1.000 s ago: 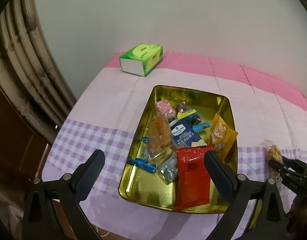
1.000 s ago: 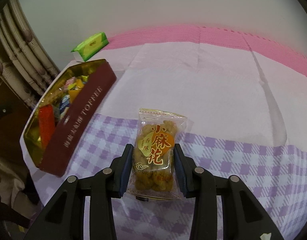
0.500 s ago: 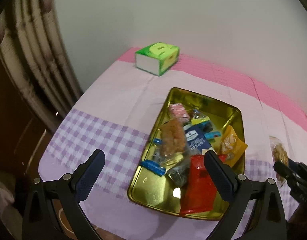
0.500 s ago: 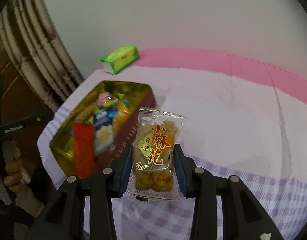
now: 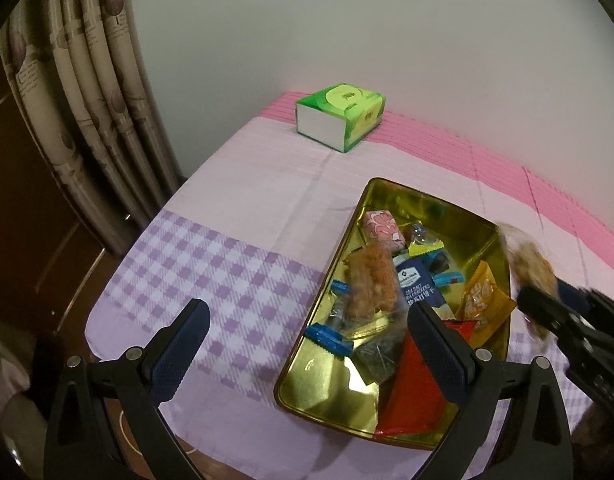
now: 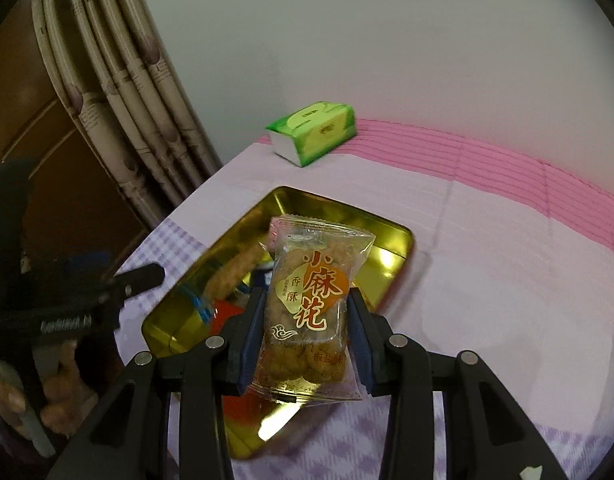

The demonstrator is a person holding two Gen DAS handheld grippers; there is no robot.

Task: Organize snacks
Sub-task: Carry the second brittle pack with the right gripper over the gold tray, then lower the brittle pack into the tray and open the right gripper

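My right tool [image 6: 305, 342] is clamped on the twist-snack packet [image 6: 307, 304], above the gold tin [image 6: 399, 240] on the desk [image 5: 243, 208]. I should lower it over free tin floor, then release. The left tool [image 5: 307, 344] stands apart, empty, near the tin; the tissue box [image 5: 341, 120] is far.

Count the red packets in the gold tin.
1: the red packet lies at the near end of the gold tin, partly behind the left tool's finger; others may be buried.
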